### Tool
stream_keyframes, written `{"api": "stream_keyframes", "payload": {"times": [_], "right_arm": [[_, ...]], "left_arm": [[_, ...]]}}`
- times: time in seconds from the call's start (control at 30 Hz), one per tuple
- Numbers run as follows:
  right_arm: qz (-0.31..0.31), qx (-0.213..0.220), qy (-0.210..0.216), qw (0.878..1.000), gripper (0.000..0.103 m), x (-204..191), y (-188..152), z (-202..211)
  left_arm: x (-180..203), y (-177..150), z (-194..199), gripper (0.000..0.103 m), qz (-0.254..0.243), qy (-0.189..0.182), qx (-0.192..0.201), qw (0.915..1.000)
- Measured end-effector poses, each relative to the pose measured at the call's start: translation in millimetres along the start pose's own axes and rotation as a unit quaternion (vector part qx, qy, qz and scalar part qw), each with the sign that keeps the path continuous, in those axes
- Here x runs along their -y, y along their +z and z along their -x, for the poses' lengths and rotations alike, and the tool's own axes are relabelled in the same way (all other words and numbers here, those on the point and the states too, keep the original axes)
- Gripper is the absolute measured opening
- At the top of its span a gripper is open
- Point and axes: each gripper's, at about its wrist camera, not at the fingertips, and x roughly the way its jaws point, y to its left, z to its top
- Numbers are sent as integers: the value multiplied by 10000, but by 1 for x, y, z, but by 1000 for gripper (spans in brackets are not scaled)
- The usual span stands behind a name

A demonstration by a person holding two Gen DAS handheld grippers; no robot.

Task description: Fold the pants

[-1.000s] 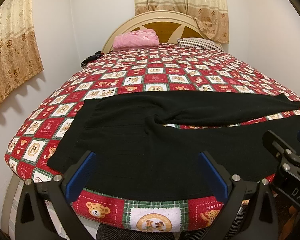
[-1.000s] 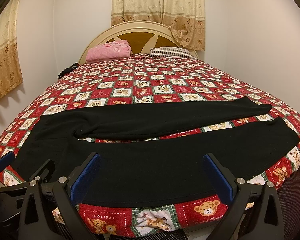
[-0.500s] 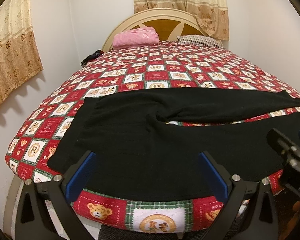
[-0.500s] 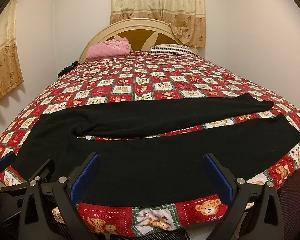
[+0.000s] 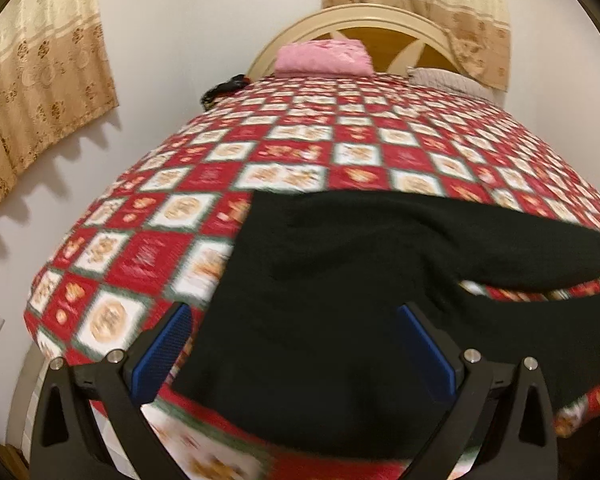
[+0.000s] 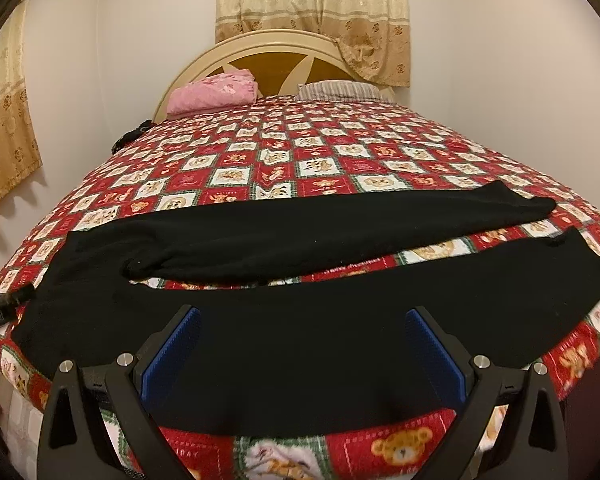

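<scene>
While the black pants (image 6: 284,320) lay spread on the bed (image 6: 300,160), your left gripper (image 5: 296,352) and right gripper (image 6: 300,356) gaped wide, holding nothing. That soft, limp knit looked light; you probably needed waistband and cuff edges.

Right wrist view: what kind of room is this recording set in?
Most likely a home bedroom: a bed with a red teddy-bear patchwork bedspread, an arched cream wooden headboard with a folded pink blanket before it, and beige patterned curtains.

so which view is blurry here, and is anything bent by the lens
Left wrist view: motion-blurred, with the quilt pattern smeared and the pants edges soft. Right wrist view: sharp, bear prints readable. Both views: fisheye bulges the bed into a dome, with dark corners.
</scene>
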Motion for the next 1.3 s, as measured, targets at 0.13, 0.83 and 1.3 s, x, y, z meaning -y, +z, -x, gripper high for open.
{"api": "stream_keyframes", "payload": {"times": [0.13,0.83,1.3], "right_arm": [[194,-114,172,9996,102,-3,14,-16],[1128,-571,512,9907,82,-35,69,-105],[1988,-1479,1119,9623,82,-42,128,-239]], "left_arm": [[-27,29,-39,103,105,93,-273,9995],[-60,75,-178,74,396,-660,-1374,9875],[-45,86,-200,96,-7,-587,-1405,9883]]}}
